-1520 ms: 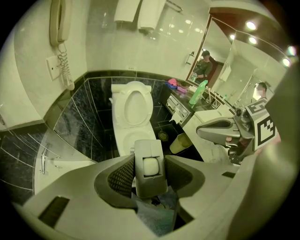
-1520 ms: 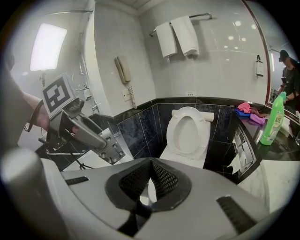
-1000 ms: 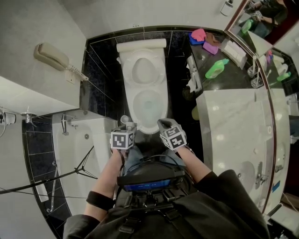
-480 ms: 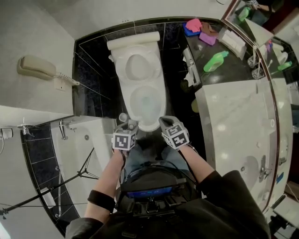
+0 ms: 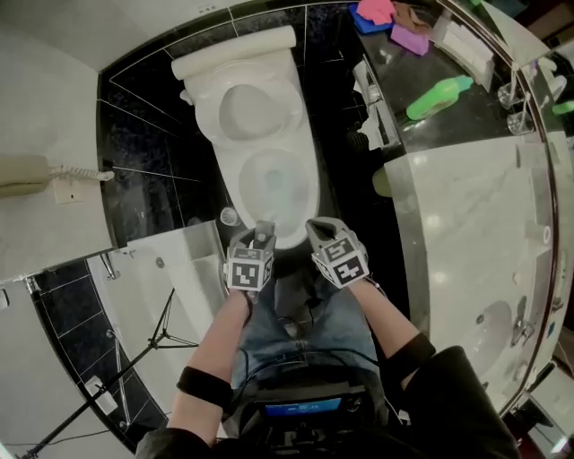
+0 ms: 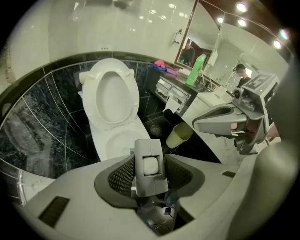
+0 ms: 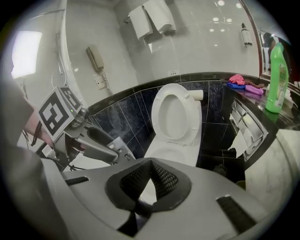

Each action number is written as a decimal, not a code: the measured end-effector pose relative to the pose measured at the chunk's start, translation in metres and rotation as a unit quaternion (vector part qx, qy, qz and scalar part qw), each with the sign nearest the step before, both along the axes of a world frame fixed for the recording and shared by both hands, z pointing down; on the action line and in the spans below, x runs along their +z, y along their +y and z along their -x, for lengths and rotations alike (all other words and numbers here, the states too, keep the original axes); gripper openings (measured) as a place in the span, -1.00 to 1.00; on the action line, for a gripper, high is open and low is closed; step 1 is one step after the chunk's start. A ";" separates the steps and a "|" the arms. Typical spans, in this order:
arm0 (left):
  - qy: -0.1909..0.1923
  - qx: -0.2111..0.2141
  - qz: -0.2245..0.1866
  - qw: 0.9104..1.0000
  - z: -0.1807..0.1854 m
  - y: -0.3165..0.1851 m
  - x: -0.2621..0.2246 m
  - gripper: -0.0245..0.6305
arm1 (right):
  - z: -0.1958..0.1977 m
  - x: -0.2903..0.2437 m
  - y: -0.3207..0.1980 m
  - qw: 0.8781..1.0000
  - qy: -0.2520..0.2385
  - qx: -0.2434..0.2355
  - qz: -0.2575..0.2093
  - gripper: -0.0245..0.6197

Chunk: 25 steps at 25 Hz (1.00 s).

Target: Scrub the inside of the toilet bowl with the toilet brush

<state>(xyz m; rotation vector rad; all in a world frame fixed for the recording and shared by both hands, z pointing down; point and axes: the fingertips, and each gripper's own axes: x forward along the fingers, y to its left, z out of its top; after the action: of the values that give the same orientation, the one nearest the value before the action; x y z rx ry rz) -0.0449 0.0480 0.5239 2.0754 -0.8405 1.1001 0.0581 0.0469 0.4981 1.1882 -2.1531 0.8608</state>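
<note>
The white toilet stands ahead with its seat and lid up, its bowl (image 5: 272, 186) open below me. My left gripper (image 5: 258, 238) hovers over the bowl's front rim, shut on a grey block-shaped handle (image 6: 149, 165) with a white button; what hangs under the handle is hidden. In the left gripper view the bowl (image 6: 117, 142) lies just beyond the jaws. My right gripper (image 5: 321, 233) sits beside it on the right, shut with nothing in it; its pads (image 7: 161, 177) meet at the tips in front of the bowl (image 7: 172, 153).
A marble counter (image 5: 466, 206) with a sink (image 5: 498, 327) runs along the right, bearing a green bottle (image 5: 437, 97) and coloured cloths (image 5: 386, 13). A pale bin (image 5: 381, 182) stands by the toilet. A bathtub (image 5: 170, 278), tripod (image 5: 152, 341) and wall phone (image 5: 27, 175) are at the left.
Both grippers have sunk toward the bowl's front rim, and the head camera has leaned forward over them. The left gripper keeps its hold on the grey handle.
</note>
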 end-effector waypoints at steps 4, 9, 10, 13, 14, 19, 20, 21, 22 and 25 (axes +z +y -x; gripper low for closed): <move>-0.005 0.011 0.003 1.000 -0.012 -0.009 0.044 -0.30 | -0.003 0.041 -0.008 1.000 -0.011 0.011 0.010 -0.92; -0.013 -0.001 0.016 1.000 -0.014 -0.013 0.105 -0.31 | -0.011 0.094 -0.010 0.999 -0.013 0.016 0.026 -0.92; -0.013 -0.002 0.019 1.000 -0.015 -0.012 0.114 -0.31 | -0.014 0.103 -0.010 0.999 -0.012 0.019 0.029 -0.92; -0.017 0.000 0.026 1.000 -0.016 -0.013 0.140 -0.31 | -0.023 0.125 -0.012 0.999 -0.011 0.029 0.034 -0.92; -0.020 0.001 0.029 0.999 -0.015 -0.012 0.149 -0.31 | -0.024 0.131 -0.012 0.999 -0.011 0.031 0.036 -0.92; -0.031 0.011 0.025 0.999 -0.017 -0.017 0.180 -0.31 | -0.027 0.150 -0.013 0.999 -0.010 0.033 0.039 -0.92; -0.033 0.014 0.024 0.999 -0.018 -0.019 0.183 -0.31 | -0.026 0.152 -0.014 0.999 -0.010 0.033 0.039 -0.92; -0.033 0.016 0.024 0.999 -0.020 -0.021 0.186 -0.31 | -0.026 0.153 -0.014 0.999 -0.012 0.033 0.039 -0.92; -0.031 0.019 0.026 0.999 -0.023 -0.022 0.187 -0.31 | -0.026 0.154 -0.014 0.999 -0.014 0.035 0.039 -0.92; -0.019 0.029 0.036 0.999 -0.038 -0.024 0.189 -0.31 | -0.029 0.156 -0.014 0.998 -0.018 0.040 0.041 -0.92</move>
<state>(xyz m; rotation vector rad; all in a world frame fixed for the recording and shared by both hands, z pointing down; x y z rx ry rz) -0.0074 0.0241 0.7130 2.0368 -0.7519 1.1875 0.0870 0.0326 0.6546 1.2345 -2.0898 1.0019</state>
